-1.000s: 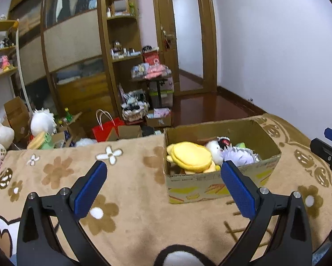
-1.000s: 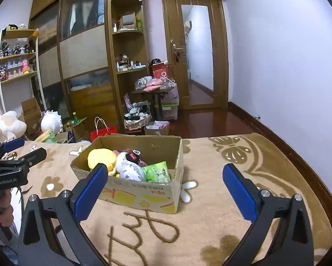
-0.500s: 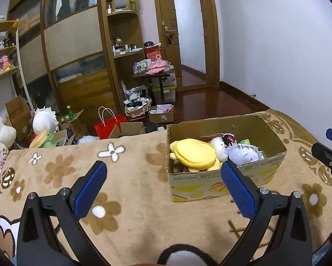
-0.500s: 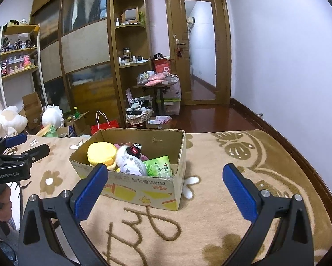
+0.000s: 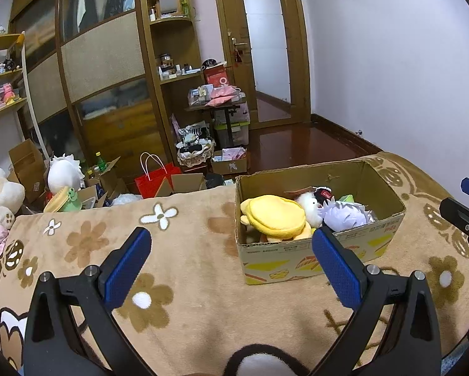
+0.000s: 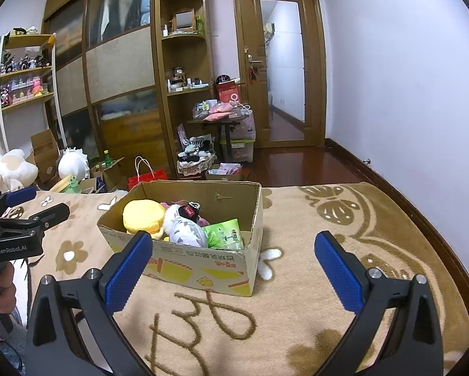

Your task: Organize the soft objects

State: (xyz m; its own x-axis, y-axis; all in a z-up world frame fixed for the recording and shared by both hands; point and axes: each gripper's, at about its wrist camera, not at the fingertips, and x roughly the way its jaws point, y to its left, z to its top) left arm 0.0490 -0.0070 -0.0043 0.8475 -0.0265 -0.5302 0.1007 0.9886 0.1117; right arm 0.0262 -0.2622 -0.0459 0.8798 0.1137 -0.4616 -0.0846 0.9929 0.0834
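Note:
A cardboard box [image 5: 316,252] [image 6: 200,266] stands on a tan flowered blanket [image 5: 184,250]. It holds a yellow plush [image 5: 273,216] [image 6: 143,216], a white plush with a black cap [image 5: 309,203], a pale purple plush [image 5: 347,216] [image 6: 186,233] and a green packet [image 6: 223,233]. My left gripper [image 5: 231,266] is open and empty, held above the blanket to the left front of the box. My right gripper [image 6: 231,266] is open and empty, in front of the box's right corner.
The blanket edge drops to a wooden floor [image 5: 297,147] beyond the box. Past it stand a red bag [image 5: 154,181], cardboard boxes [image 5: 27,164], plush toys [image 5: 63,174], a cluttered small table [image 5: 218,106] and wooden cabinets [image 5: 102,72]. A white wall [image 6: 407,94] is on the right.
Both grippers have risen and tipped a little, so the box sits lower in each view. Both stay open and empty. The box and its toys have not moved.

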